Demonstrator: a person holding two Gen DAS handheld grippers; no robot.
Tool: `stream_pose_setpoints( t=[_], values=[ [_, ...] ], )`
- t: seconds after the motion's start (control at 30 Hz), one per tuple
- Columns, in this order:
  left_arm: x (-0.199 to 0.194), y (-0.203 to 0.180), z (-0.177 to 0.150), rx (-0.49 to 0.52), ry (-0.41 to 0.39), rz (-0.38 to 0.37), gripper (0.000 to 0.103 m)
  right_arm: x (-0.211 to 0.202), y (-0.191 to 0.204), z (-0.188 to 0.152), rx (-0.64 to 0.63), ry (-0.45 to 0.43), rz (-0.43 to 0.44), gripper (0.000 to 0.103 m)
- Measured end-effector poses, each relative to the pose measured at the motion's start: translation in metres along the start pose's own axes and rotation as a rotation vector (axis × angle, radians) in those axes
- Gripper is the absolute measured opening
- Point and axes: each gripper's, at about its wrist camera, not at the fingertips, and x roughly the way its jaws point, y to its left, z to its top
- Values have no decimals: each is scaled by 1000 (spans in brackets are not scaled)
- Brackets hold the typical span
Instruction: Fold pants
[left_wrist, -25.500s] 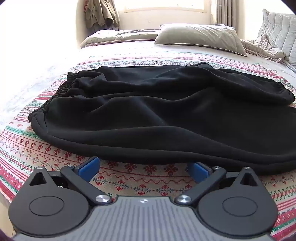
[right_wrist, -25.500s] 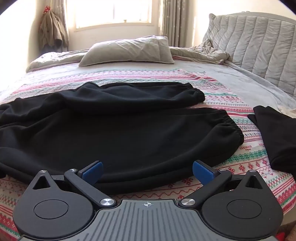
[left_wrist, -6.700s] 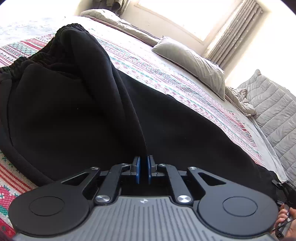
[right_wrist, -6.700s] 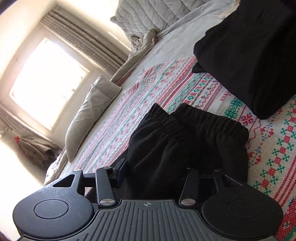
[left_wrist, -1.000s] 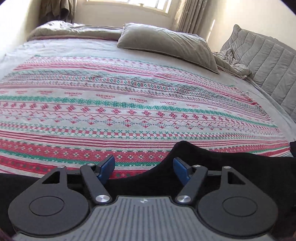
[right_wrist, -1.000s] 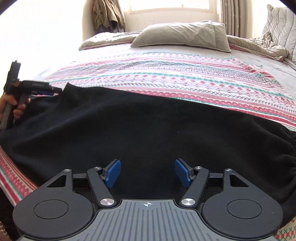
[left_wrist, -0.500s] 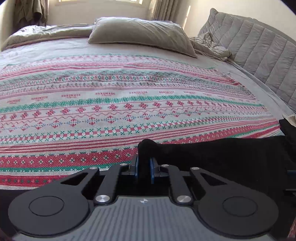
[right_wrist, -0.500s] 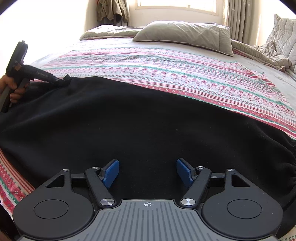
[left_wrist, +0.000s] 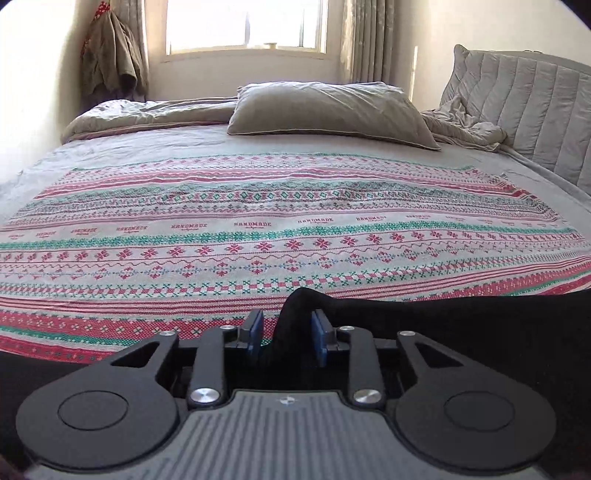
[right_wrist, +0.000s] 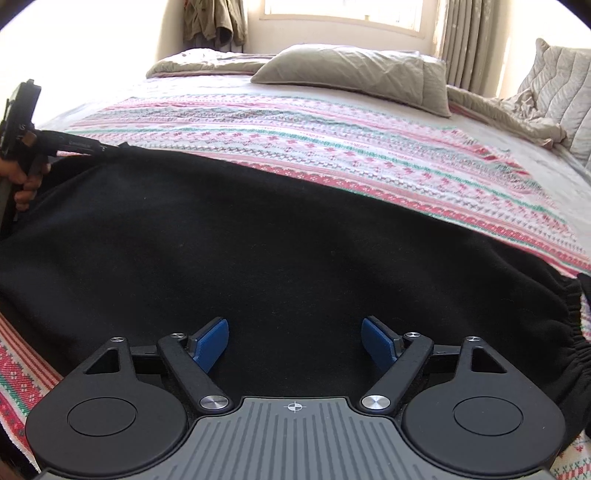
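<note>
Now: black fleece pants (right_wrist: 280, 243) flat on patterned red-green bed blanket (left_wrist: 295, 229). Left gripper (left_wrist: 286, 332) fingers just opened, slack fabric ridge between, likely releasing. Right gripper (right_wrist: 295, 339) fingers spread, widening, empty above pants.

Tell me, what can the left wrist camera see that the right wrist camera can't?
Only left wrist: the left gripper, jaws just opening, with a peak of the black fleece pants between its blue pads. Only right wrist: the open right gripper, the pants' gathered elastic edge, and a hand holding the left gripper. Both: the pants, the red-and-green patterned blanket, the grey pillow.
</note>
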Motion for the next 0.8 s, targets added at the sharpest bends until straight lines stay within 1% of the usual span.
stream_pose_setpoints(
  t=[0.03,0.07,0.1,0.13,0.2,0.27,0.37,0.43,0.53,0.6,0.63,0.7,0.73,0.8],
  values=[
    [-9,-4,0,7,-14,1,59,-2,3,-1,-17,-16,-6,81],
    [-17,-7,0,13,-26,-2,63,-5,7,-2,-36,-35,-10,81],
    [-28,-12,-2,19,-36,-10,70,-8,11,-3,-51,-50,-11,81],
    [-36,-16,-4,25,-45,-32,74,-8,12,-3,-60,-56,-9,81],
    [-52,-25,-9,29,-53,-88,77,-7,11,-5,-54,-44,-11,81],
    [-66,-33,-16,25,-50,-138,78,-3,2,-8,-28,-13,-25,82],
    [-82,-43,-30,20,-45,-191,81,-7,-26,-15,61,10,-4,82],
    [-91,-48,-43,16,-46,-213,83,-13,-48,-22,128,34,-31,82],
    [-98,-54,-61,23,-22,-258,84,-26,-75,-34,202,43,-54,80],
    [-103,-61,-72,65,-1,-266,85,-33,-82,-41,206,48,-90,80],
    [-102,-64,-77,95,18,-265,85,-36,-83,-43,205,45,-90,80],
    [-99,-72,-88,186,98,-276,88,-42,-84,-45,208,29,-92,81],
    [-101,-77,-93,251,98,-260,89,-47,-84,-46,210,19,-95,82],
    [-110,-83,-94,316,71,-234,90,-57,-84,-46,223,-8,-102,84]
  ],
)
